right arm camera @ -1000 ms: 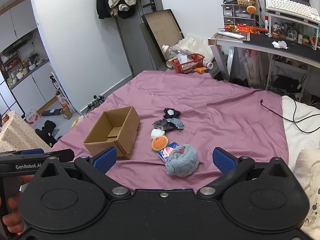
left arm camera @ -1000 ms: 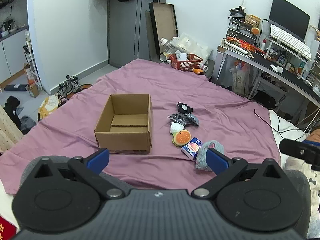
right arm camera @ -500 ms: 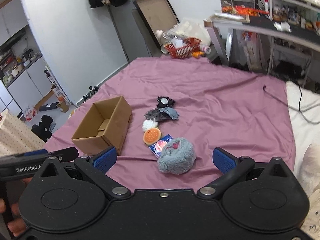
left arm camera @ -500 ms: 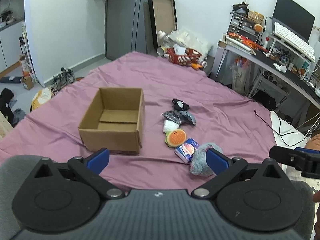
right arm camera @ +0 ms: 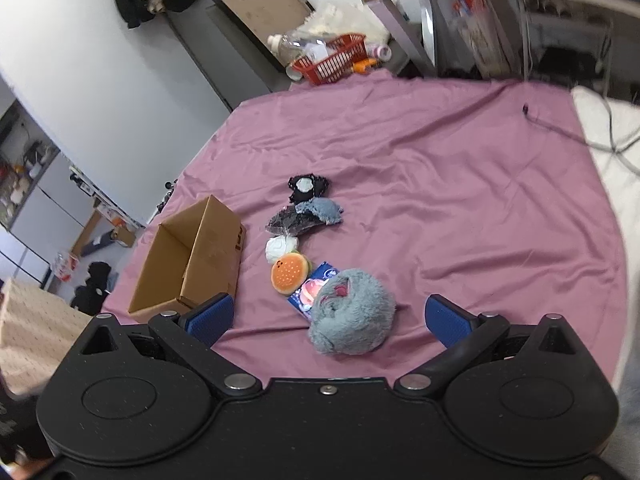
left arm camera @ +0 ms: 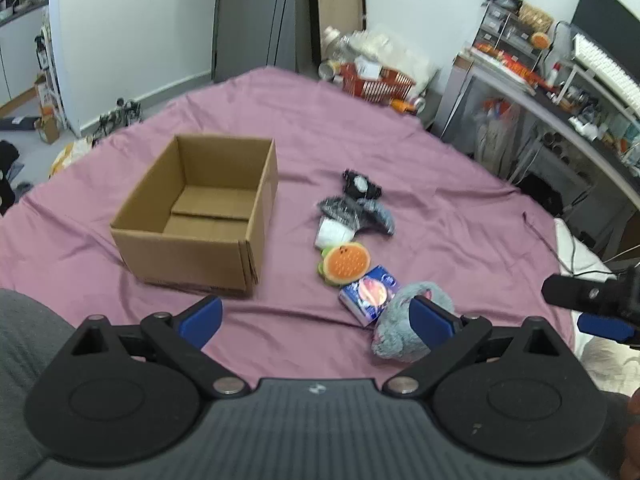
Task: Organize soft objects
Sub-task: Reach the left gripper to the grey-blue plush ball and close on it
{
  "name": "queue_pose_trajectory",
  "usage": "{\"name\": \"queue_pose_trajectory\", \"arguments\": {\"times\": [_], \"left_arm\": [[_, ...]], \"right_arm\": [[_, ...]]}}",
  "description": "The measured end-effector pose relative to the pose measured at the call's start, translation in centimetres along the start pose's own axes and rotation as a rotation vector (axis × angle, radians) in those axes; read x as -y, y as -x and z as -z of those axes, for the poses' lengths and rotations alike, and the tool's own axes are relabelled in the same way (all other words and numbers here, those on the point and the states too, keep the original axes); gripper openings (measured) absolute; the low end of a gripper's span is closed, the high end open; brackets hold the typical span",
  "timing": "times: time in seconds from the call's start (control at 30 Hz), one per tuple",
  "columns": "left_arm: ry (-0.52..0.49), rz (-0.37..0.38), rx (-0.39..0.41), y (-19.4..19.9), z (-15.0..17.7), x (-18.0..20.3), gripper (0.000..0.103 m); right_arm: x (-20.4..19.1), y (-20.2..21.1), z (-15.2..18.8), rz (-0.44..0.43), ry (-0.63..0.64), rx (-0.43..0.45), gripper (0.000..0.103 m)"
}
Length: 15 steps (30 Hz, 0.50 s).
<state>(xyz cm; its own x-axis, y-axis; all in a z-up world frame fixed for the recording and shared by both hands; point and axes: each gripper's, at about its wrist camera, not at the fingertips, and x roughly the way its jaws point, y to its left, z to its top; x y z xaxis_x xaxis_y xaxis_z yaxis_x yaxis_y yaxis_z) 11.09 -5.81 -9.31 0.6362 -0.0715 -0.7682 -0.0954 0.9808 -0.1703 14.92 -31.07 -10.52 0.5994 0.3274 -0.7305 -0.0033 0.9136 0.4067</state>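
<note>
An empty cardboard box (left arm camera: 200,216) sits open on the left of a purple-sheeted bed (left arm camera: 440,208). To its right, a row of soft objects ends in a grey fluffy toy (right arm camera: 352,318). Both the left gripper (left arm camera: 316,320) and right gripper (right arm camera: 328,320) hover released, grasping nothing.

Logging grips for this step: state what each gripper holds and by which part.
Nothing is held. The left gripper and right gripper are both open above the purple sheet; the grey plush lies untouched by the right gripper's fingers.
</note>
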Motion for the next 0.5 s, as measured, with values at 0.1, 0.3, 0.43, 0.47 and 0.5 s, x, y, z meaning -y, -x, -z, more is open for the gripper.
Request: {"name": "queue_pose_trajectory", "arguments": {"times": [0.1, 0.3, 0.43, 0.47, 0.5], "left_arm": [[0.002, -0.005, -0.023, -1.5, 0.1, 0.2, 0.1], [-0.009, 0.008, -0.051, -3.7, 0.0, 1.2, 0.094], [-0.001, 0.019, -0.069, -5.2, -0.5, 1.9, 0.089], [-0.001, 0.023, -0.076, -5.6, -0.6, 2.1, 0.086], [-0.003, 0.024, -0.08, -5.9, -0.6, 2.3, 0.084]], "right_arm": [[0.5, -1.1, -0.1, -0.012, -0.025, -0.015, 0.103], [2.1, -3.3, -0.2, -0.005, -0.078, -0.047, 0.099], [3.1, -4.1, -0.6, -0.043, -0.129, -0.044, 0.098], [3.3, -4.3, -0.7, -0.042, -0.137, -0.046, 0.097], [3.5, -4.6, -0.8, -0.041, -0.148, -0.048, 0.097]]}}
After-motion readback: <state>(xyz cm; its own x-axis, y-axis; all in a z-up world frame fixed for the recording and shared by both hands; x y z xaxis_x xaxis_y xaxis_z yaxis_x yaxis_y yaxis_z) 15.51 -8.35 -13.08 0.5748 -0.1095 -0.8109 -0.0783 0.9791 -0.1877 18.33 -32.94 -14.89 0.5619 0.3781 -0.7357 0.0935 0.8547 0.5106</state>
